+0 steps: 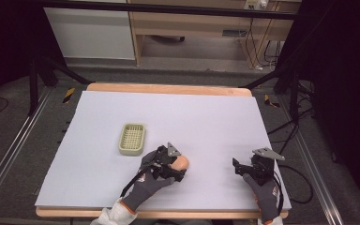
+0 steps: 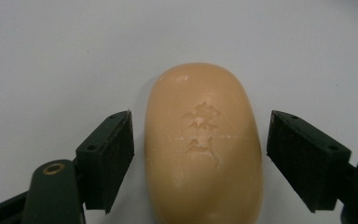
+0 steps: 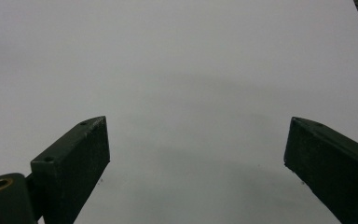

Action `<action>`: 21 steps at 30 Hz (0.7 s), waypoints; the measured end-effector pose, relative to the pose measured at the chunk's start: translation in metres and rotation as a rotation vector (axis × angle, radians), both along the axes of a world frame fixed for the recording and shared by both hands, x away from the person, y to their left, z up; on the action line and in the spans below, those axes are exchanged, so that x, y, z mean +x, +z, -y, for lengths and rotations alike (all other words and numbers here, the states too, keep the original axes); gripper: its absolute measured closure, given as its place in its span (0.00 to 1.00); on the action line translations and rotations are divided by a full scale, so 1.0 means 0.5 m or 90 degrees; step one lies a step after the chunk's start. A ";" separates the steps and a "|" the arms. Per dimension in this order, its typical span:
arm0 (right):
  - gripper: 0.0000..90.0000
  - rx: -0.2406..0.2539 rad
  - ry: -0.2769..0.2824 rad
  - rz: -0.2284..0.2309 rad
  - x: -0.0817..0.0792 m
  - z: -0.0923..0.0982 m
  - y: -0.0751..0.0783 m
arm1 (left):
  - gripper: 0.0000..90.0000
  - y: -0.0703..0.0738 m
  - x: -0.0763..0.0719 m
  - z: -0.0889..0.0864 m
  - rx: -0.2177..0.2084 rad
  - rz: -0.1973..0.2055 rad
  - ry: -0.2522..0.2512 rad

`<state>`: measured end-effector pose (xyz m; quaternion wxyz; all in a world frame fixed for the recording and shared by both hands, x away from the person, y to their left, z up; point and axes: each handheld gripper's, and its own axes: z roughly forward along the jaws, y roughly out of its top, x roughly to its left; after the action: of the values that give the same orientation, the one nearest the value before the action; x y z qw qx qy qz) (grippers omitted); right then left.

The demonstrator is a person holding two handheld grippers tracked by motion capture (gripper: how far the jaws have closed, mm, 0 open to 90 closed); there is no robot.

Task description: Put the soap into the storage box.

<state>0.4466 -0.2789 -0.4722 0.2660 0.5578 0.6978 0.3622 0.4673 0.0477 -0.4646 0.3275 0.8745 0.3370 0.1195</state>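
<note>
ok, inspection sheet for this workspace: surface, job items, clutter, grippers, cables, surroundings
Surface: white sheet over a wooden table, flat.
Job's things: peach soap bar lying flat, embossed face up; pale soap dish beyond it, apart.
Clutter: nothing seen.
Grippers: left gripper open, jaws either side of the soap, small gaps showing; right gripper open over bare sheet.
Cables: black cable trailing off the table's right edge.
Surroundings: grey floor, wooden cabinet behind.
</note>
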 end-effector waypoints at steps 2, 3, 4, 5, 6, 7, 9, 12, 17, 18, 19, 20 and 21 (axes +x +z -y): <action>0.08 0.001 0.001 -0.001 0.000 0.000 0.000 | 0.26 -0.003 0.000 0.001 0.006 -0.004 -0.002; 0.08 0.001 0.000 -0.001 0.000 0.000 0.000 | 0.26 -0.006 0.001 0.003 0.007 -0.006 -0.001; 0.08 0.001 0.001 -0.001 0.000 0.000 0.000 | 0.26 -0.008 0.001 0.003 0.013 -0.007 -0.003; 0.08 0.000 0.001 -0.001 0.000 0.000 0.000 | 0.27 -0.009 0.001 0.003 0.016 -0.009 -0.003; 0.08 0.001 0.001 -0.001 0.000 0.000 0.000 | 0.27 -0.011 0.002 0.004 0.016 -0.009 -0.002; 0.08 0.000 0.000 -0.001 0.000 0.000 0.000 | 0.28 -0.012 0.002 0.004 0.017 -0.010 -0.003; 0.08 0.000 0.000 -0.001 0.000 0.000 0.000 | 0.29 -0.014 0.003 0.005 0.021 -0.014 -0.003; 0.08 0.002 -0.001 -0.002 0.000 0.000 0.000 | 0.31 -0.015 0.002 0.007 0.022 -0.009 -0.002; 0.08 0.002 -0.001 -0.004 0.000 -0.001 0.000 | 0.32 -0.013 0.002 0.008 0.032 -0.010 -0.002; 0.08 0.001 -0.001 -0.004 0.001 -0.001 -0.001 | 0.33 -0.013 0.002 0.009 0.033 -0.009 -0.002; 0.08 -0.001 0.000 -0.003 0.001 -0.001 -0.001 | 0.34 -0.012 0.002 0.011 0.035 -0.011 -0.002; 0.08 -0.002 0.000 -0.004 0.002 -0.001 -0.002 | 0.34 -0.012 0.002 0.012 0.033 -0.012 0.000; 0.08 -0.002 -0.001 -0.004 0.002 -0.001 -0.002 | 0.34 -0.012 0.002 0.012 0.033 -0.013 0.000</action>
<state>0.4474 -0.2784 -0.4730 0.2648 0.5589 0.6988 0.3595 0.4685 0.0417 -0.4706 0.3014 0.8838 0.3373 0.1196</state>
